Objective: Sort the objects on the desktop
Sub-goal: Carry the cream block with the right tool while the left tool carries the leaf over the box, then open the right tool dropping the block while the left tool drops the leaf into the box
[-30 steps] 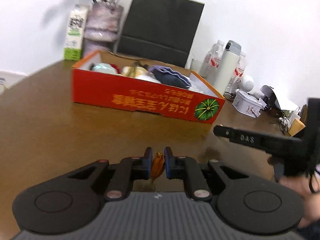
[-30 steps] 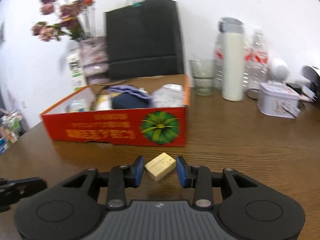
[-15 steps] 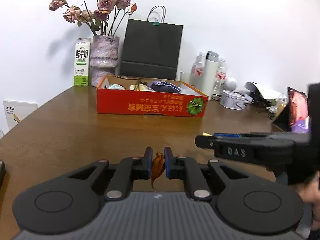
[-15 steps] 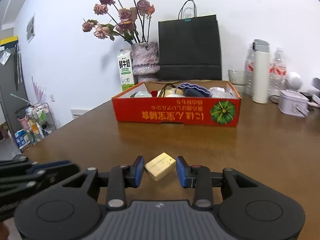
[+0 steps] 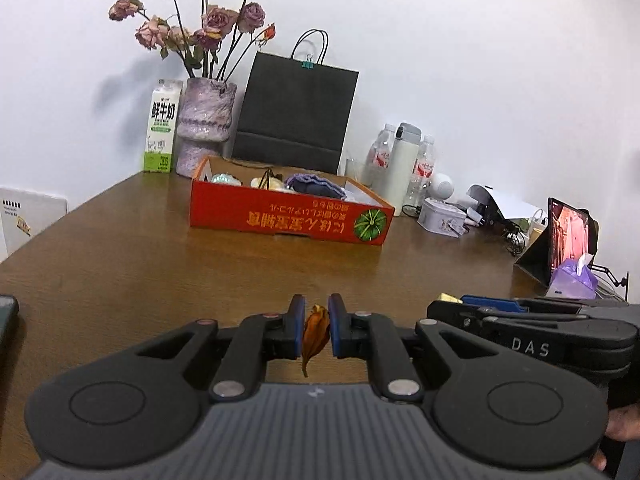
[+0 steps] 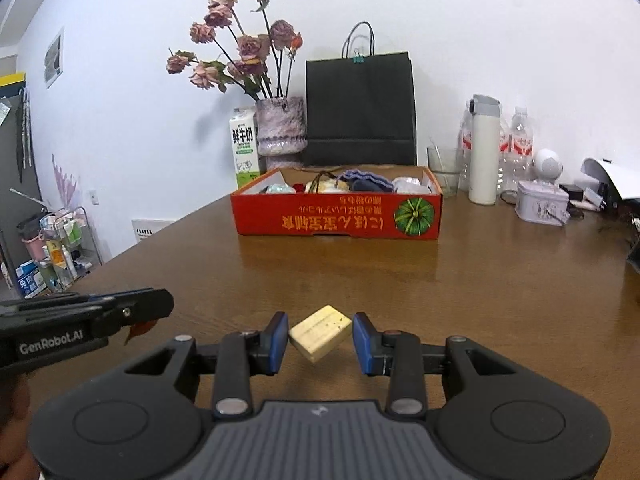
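Left gripper (image 5: 315, 330) clamped on a dried orange leaf (image 5: 314, 332), tip hanging below the blue pads, held above the brown wooden table (image 5: 160, 264); right gripper (image 6: 320, 338) pinching a pale yellow block (image 6: 320, 332) by its corners, block tilted, also off the table; both grippers side by side, near each other; red cardboard box (image 6: 340, 220) with pumpkin print well ahead, holding a purple knit item (image 6: 362, 180) and other bits; milk carton (image 5: 162, 128), vase of dried roses (image 5: 206, 124), black paper bag (image 5: 296, 112) behind the box by the wall.
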`<state>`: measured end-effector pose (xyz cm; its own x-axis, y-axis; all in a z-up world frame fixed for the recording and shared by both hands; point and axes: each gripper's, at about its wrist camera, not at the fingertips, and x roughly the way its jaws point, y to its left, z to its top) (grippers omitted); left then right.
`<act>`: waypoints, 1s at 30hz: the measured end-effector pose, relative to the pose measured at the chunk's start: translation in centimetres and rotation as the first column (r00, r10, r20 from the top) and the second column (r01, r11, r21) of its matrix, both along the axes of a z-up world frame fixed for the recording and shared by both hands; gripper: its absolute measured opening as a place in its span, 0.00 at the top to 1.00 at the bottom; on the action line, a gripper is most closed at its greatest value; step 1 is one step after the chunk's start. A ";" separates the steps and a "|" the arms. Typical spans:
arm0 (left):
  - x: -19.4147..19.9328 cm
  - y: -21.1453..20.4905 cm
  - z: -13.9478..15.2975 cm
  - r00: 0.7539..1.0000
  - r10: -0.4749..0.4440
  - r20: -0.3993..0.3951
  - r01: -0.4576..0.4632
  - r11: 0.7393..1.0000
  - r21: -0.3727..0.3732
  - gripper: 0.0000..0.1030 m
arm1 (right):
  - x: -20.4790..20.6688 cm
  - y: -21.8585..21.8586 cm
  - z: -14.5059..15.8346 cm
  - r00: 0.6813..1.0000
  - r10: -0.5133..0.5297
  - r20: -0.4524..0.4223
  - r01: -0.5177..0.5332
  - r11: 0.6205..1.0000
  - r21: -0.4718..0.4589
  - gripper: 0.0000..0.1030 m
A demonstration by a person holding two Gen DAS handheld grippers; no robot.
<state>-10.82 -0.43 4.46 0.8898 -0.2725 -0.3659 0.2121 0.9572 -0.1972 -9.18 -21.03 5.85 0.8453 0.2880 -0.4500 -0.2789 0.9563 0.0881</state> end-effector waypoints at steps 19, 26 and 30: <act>22.3 -0.3 6.1 0.998 -0.026 -0.062 0.021 0.996 -0.084 0.87 | 19.3 -4.2 9.0 0.997 -0.025 0.075 0.024 0.999 0.021 0.67; 32.6 -3.8 5.4 0.987 -0.026 -0.159 0.023 1.000 -0.021 0.87 | 32.0 -3.4 6.5 0.994 -0.032 -0.102 0.027 0.998 -0.049 0.67; 37.1 -4.4 2.8 0.965 -0.053 -0.256 0.053 0.999 -0.009 0.71 | 36.8 -3.0 3.6 0.978 -0.053 -0.201 0.034 0.994 -0.099 0.66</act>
<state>26.24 -4.79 7.24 0.7506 -0.3175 -0.5794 0.2045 0.9456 -0.2531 27.66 -24.05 9.43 0.7442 0.2006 -0.6371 -0.2223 0.9738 0.0469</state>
